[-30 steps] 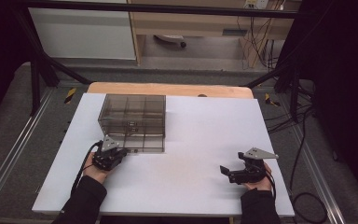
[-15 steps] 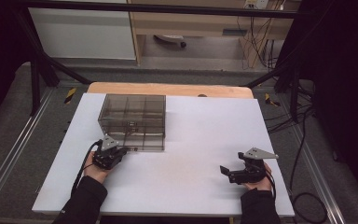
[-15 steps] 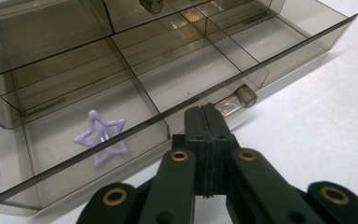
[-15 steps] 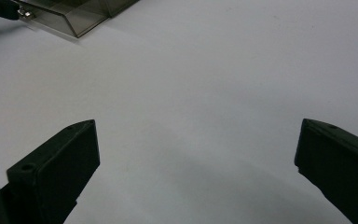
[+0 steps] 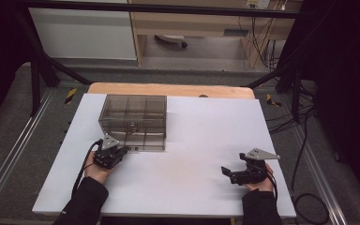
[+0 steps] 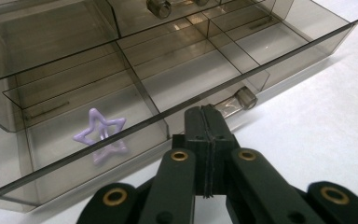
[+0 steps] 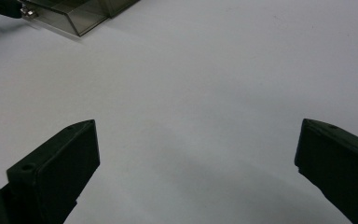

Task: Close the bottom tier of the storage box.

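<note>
Here the smoky transparent plastic drawer box [image 5: 133,121] stands toward the left back of the white tabletop [image 5: 197,140], its lowest drawer [image 6: 168,88] pulled partly out, with a small lilac star-shaped ring [image 6: 101,133] lying in that drawer's left compartment. The box looks light and rigid, with thin, slick walls that would probably slip or scratch under a hard pinch, so the sensible hold is the small clear cylindrical knob [image 6: 245,97] on the drawer front, pulled or pushed straight along the drawer's travel so the whole box does not slide. The left tool [image 6: 205,121] has its black jaws pressed together with nothing between them, the tips just in front of the drawer's front wall and beside the knob; whether they touch the wall I cannot tell. The right tool [image 7: 196,158] rests well apart from the box over bare tabletop, jaws spread wide and empty.
</note>
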### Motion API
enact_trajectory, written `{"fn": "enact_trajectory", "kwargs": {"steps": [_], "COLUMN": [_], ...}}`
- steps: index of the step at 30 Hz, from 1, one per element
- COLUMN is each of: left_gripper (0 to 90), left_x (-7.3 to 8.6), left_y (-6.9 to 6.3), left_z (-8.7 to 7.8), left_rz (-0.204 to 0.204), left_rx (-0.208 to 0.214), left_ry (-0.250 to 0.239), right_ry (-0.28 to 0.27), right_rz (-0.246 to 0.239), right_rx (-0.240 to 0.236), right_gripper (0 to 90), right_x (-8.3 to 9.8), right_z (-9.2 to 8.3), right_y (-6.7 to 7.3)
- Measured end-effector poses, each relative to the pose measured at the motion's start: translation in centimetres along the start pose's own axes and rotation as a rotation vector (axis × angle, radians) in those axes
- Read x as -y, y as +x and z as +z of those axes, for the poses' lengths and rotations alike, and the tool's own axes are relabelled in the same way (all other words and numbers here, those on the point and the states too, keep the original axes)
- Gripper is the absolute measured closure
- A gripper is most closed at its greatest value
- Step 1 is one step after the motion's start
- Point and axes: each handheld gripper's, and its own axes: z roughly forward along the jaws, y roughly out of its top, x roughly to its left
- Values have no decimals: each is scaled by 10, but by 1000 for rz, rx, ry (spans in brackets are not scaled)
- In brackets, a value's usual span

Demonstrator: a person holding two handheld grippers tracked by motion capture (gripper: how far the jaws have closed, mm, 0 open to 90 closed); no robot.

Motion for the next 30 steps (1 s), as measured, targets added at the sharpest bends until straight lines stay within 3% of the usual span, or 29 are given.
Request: {"fn": "enact_trajectory", "kwargs": {"steps": [30], "left_gripper": [900], "left_x": [-5], "left_y": [3], "left_z": [7], "left_rz": [-14], "left_rx": [-8], "left_ry": [-24], "right_ry": [2], "right_rz": [1], "right_rx": [-1], "right_gripper": [7], "right_x": [0], "right_z": [0], "right_y": [0]}}
